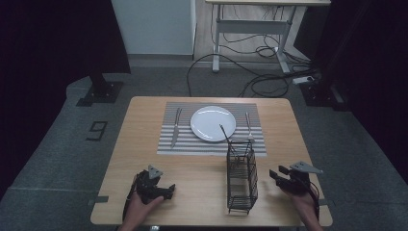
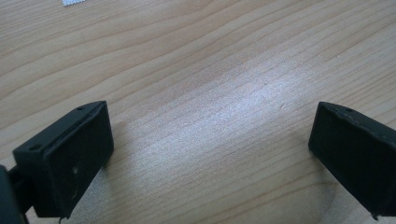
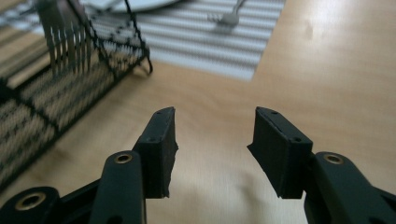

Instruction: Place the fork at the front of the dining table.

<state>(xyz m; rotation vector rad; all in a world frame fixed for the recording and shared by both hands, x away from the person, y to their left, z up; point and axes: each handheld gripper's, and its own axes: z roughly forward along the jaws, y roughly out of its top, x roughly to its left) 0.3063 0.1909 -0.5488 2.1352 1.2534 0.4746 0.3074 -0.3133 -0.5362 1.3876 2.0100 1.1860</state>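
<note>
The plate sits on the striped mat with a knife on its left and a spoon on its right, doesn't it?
Not quite: the piece right of the plate is a fork, not a spoon; the right gripper view shows its tines. The knife does lie left, on the striped mat.

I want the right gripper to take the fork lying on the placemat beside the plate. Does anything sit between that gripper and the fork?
Nothing visible does. The right gripper is open over bare table, and the fork lies ahead on the striped placemat. The wire basket stands off to the gripper's left, beside the path rather than across it.
</note>
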